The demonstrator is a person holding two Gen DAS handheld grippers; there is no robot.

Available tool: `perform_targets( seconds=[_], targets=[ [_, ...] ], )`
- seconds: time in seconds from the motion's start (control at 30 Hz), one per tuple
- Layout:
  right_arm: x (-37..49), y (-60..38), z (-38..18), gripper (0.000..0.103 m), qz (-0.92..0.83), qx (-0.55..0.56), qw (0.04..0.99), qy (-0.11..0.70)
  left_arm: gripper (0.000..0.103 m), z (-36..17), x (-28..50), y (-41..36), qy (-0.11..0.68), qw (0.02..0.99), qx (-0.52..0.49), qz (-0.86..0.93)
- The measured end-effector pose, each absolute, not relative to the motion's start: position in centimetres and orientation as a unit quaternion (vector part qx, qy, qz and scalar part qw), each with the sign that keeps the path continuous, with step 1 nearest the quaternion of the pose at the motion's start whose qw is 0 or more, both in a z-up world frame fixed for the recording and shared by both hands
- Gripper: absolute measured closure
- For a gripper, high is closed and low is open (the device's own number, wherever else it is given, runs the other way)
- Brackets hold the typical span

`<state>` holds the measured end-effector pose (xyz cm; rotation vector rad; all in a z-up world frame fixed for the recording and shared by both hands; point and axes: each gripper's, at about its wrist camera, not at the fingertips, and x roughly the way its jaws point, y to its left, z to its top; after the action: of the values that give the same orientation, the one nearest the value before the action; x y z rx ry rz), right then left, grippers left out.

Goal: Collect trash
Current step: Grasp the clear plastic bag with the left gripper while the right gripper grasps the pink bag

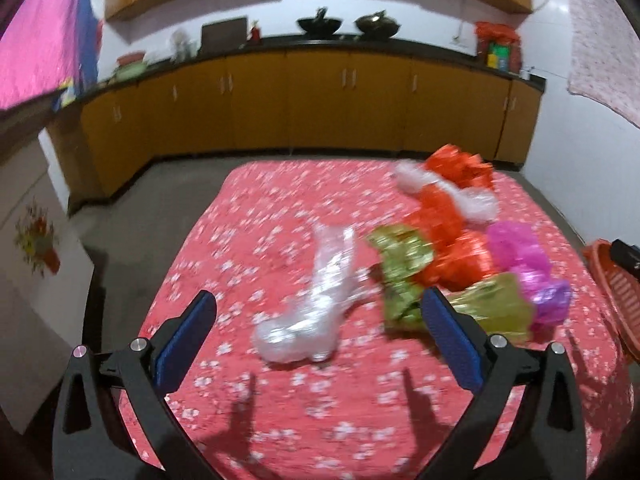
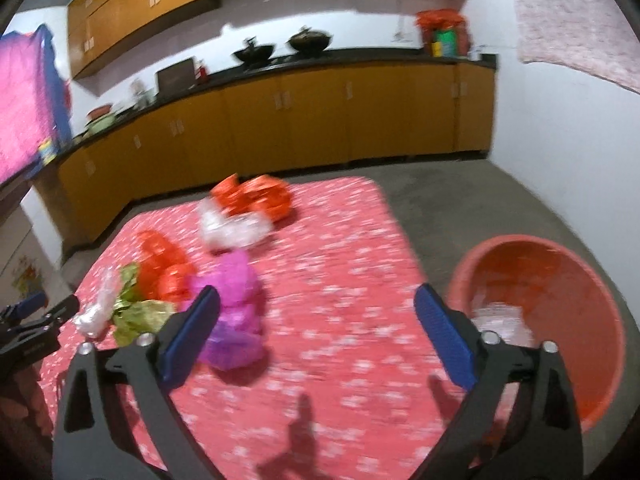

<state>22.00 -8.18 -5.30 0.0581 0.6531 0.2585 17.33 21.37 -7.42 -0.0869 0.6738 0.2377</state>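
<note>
Left gripper [image 1: 318, 332] spread wide, empty, near crumpled clear plastic wrapper [image 1: 310, 304] on red floral tablecloth [image 1: 260, 208]. Right gripper [image 2: 316, 328] likewise spread, empty; purple plastic bag [image 2: 236, 312] beside left finger. Blurred, apparently some trash already in round orange basket [image 2: 600, 312], right. Advised: centre wrapper before closing.

Both grippers are tilted downward, left gripper [image 1: 320, 316] jaws spread wide with nothing between them, right gripper [image 2: 318, 310] same, empty too.

Two fisheye wrist views look forward and downward along open tongs over a red flowered desk [image 1: 280, 420] toward yellow kitchen cabinets [image 2: 320, 120]. Both share the crumpled wrappers [image 1: 448, 240]; the right view also sees an orange basket [image 2: 600, 320].
</note>
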Motion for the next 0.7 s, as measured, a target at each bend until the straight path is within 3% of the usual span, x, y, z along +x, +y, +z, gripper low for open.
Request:
perform_targets(
  seconds=[0.33, 0.7],
  targets=[
    [25.6, -2.2, -8.4, 0.019, 0.151, 0.004, 0.918, 0.368, 0.003, -9.3, 18.4, 23.4, 0.355, 0.927, -0.064, 0.106],
    [26.6, 0.0, -10.8, 0.026, 0.171, -0.025, 0.899, 0.401, 0.023, -11.4, 21.0, 22.8, 0.405, 0.907, -0.061, 0.094]
  ],
)
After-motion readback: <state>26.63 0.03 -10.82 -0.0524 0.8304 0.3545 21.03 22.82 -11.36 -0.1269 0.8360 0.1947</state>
